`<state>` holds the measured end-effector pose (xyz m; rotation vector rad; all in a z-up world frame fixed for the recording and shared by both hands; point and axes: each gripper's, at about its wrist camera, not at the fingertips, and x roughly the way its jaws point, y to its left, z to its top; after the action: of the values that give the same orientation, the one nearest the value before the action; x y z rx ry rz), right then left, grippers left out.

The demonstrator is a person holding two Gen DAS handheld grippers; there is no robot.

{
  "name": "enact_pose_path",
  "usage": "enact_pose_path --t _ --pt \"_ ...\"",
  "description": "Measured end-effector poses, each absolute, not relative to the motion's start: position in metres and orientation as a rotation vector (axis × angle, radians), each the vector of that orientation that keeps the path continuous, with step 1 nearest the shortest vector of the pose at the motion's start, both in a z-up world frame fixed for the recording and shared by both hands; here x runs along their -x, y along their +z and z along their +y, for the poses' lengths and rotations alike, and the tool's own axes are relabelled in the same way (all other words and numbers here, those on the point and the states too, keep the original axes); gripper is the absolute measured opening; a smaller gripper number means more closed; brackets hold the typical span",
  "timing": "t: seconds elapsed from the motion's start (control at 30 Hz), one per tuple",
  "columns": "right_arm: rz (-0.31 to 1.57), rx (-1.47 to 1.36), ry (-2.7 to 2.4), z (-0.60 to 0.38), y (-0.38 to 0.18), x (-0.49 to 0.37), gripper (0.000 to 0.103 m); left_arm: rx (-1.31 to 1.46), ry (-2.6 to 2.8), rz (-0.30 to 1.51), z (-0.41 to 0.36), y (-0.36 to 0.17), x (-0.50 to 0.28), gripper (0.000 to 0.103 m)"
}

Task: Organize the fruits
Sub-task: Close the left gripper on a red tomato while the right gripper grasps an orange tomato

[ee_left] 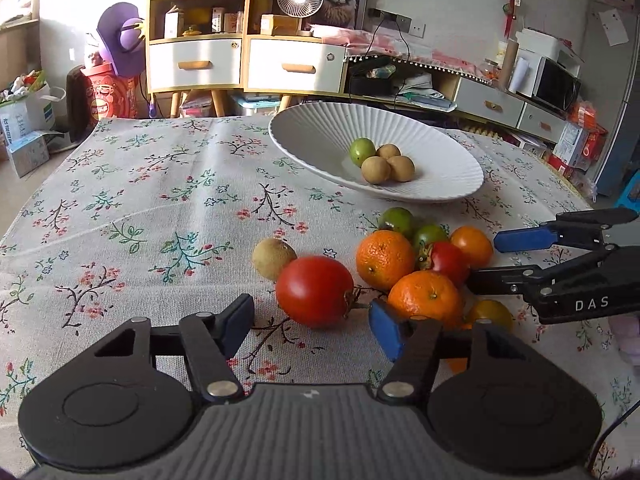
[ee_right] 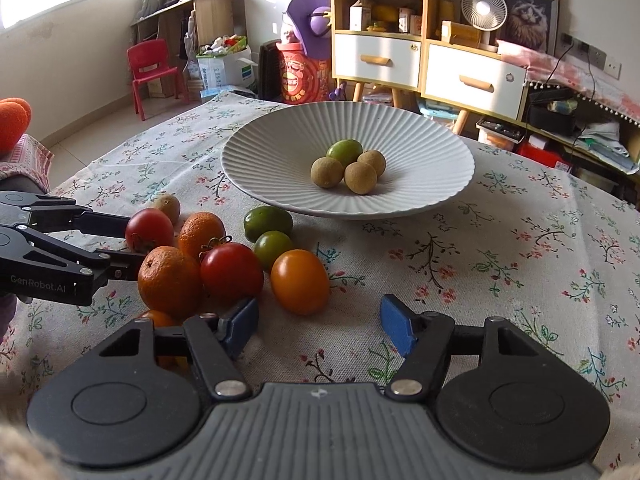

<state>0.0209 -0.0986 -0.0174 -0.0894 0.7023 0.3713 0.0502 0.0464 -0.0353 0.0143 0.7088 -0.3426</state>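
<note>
A white ribbed plate [ee_left: 304,120] [ee_right: 260,184] holds a green fruit [ee_right: 344,152] and three brown round fruits [ee_right: 360,178]. In front of it lies a loose pile: two oranges [ee_left: 385,258], two green fruits [ee_right: 268,222], a small red tomato [ee_right: 232,270] and a brown fruit [ee_left: 274,258]. My left gripper [ee_left: 312,326] [ee_right: 124,246] is open, and a large red tomato [ee_left: 314,290] sits between its fingertips with gaps on both sides. My right gripper [ee_right: 318,326] [ee_left: 496,260] is open too, with an orange-yellow tomato [ee_right: 300,282] just ahead of its tips, untouched.
A floral cloth [ee_left: 160,200] covers the table. Its far edge runs behind the plate. Beyond stand a wooden drawer cabinet [ee_left: 244,64] and a red chair [ee_right: 152,68]. A small yellow-green fruit [ee_left: 490,314] lies under the right gripper.
</note>
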Motion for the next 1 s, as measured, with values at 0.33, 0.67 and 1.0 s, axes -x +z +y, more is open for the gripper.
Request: enact_pose_path --t 0.33,0.67,1.0 --pt "0.706 0.053 0.378 -0.0951 -0.0163 -0.025 0.044 0.034 -0.361 0.722 0.0464 -0.0331 -0.0552 0.049" --pt "0.71 0.043 0.38 -0.0916 -0.0144 -0.0268 0.03 0.076 -0.358 0.733 0.0491 -0.0309 -0.0588 0.047" --pt "0.719 0.048 0.376 -0.0899 -0.0105 -0.0262 0.029 0.075 -0.356 0.74 0.0507 -0.0275 -0.06 0.039"
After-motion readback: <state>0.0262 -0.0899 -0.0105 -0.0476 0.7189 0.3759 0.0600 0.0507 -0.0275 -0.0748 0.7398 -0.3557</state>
